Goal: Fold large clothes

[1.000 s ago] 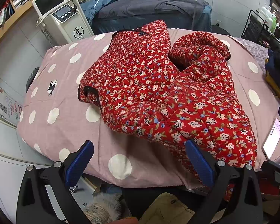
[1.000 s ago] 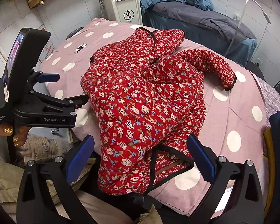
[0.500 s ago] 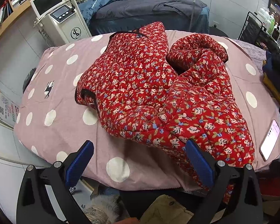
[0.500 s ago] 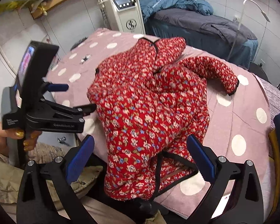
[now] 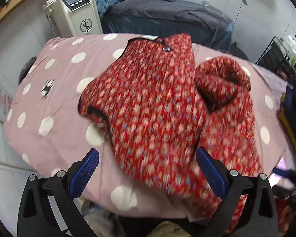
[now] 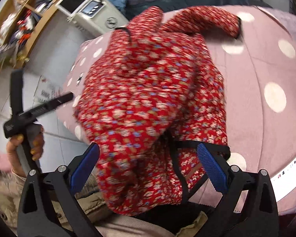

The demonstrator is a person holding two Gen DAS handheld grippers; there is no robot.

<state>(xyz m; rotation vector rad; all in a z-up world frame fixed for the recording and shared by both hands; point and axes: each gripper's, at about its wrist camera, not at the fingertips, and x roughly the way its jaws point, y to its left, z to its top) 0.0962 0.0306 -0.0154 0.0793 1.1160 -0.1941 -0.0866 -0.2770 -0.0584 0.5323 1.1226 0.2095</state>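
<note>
A bed (image 5: 55, 118) covered in a pink sheet with white polka dots carries a red floral quilted jacket (image 5: 152, 106) lying crumpled across its middle, hem draped over the near edge, one sleeve (image 6: 213, 18) stretched toward the far right, and a phone (image 5: 280, 165) at the near right edge.

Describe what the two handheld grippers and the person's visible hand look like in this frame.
Both the left gripper and right gripper have black angular frames with silver bolts and blue textured finger pads. The left hand shows gold-painted nails and a beige sleeve; white lettering marks the gripper body, too blurred to read.
</note>
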